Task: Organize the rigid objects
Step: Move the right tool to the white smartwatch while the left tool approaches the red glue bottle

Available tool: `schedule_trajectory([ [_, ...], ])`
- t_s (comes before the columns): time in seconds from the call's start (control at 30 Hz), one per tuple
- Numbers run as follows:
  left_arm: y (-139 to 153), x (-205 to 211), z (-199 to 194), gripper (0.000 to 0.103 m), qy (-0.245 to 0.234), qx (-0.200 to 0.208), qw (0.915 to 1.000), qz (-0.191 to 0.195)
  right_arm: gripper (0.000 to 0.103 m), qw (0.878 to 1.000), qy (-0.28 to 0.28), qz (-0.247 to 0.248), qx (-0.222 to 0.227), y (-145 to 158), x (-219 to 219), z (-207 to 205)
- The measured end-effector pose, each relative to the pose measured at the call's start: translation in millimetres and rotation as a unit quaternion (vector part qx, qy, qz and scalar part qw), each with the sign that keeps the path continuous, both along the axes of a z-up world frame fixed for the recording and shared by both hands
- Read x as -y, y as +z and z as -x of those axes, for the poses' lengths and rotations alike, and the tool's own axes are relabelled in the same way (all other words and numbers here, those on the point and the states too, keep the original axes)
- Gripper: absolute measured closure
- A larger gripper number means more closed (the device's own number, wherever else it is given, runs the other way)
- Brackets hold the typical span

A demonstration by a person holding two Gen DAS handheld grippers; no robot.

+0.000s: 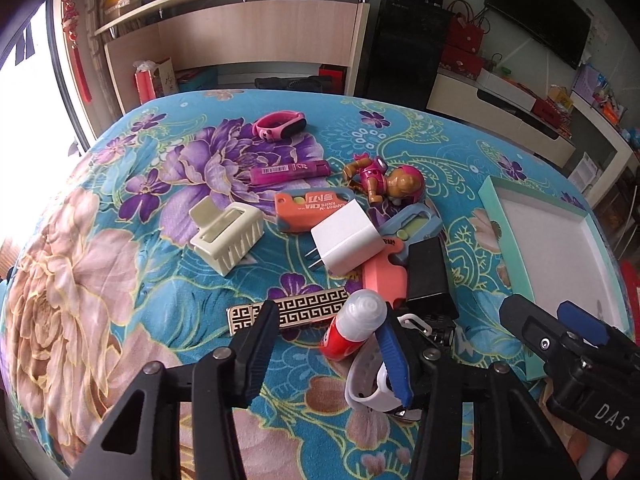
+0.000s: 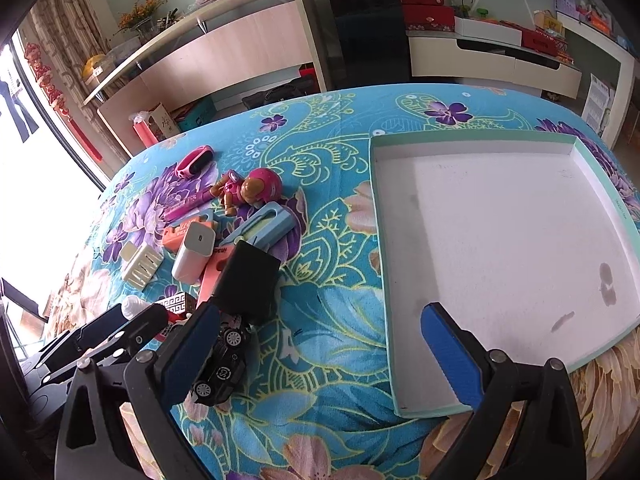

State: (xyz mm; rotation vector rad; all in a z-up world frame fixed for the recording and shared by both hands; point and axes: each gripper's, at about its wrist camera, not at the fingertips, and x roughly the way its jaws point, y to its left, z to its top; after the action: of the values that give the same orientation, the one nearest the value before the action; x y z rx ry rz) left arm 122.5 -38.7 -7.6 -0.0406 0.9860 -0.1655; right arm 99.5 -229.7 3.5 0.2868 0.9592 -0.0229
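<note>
Small rigid objects lie in a pile on the floral cloth: a white charger (image 1: 346,238), an orange carrot knife (image 1: 312,210), a cream hair claw (image 1: 228,236), a pink toy figure (image 1: 386,182), a black box (image 1: 430,276), a red glue stick (image 1: 354,326), a gold patterned bar (image 1: 288,312). My left gripper (image 1: 326,354) is open, its fingers on either side of the glue stick, with a white watch band (image 1: 370,390) below. My right gripper (image 2: 320,354) is open over the cloth between a black toy car (image 2: 222,360) and the white tray (image 2: 508,240), which is empty.
A pink watch (image 1: 280,124) and a magenta marker (image 1: 290,170) lie further back. The tray's teal rim (image 2: 384,280) stands right of the pile. Cabinets and a black fridge (image 2: 364,24) stand behind the table.
</note>
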Motion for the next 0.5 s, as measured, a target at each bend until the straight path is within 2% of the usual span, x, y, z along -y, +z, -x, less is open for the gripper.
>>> schedule_trajectory([
  [0.03, -2, 2, 0, 0.052, -0.004, -0.002, 1.0, -0.002, 0.003, 1.0, 0.001, 0.0, -0.001, -1, 0, 0],
  [0.2, -5, 12, 0, 0.077, -0.026, -0.007, 0.9996, -0.003, 0.003, 1.0, 0.001, -0.004, -0.003, -2, 0, 0],
  [0.5, -7, 11, 0, 0.079, -0.024, -0.009, 0.9997, -0.003, 0.003, 1.0, 0.001, -0.005, -0.002, -2, -1, 0],
])
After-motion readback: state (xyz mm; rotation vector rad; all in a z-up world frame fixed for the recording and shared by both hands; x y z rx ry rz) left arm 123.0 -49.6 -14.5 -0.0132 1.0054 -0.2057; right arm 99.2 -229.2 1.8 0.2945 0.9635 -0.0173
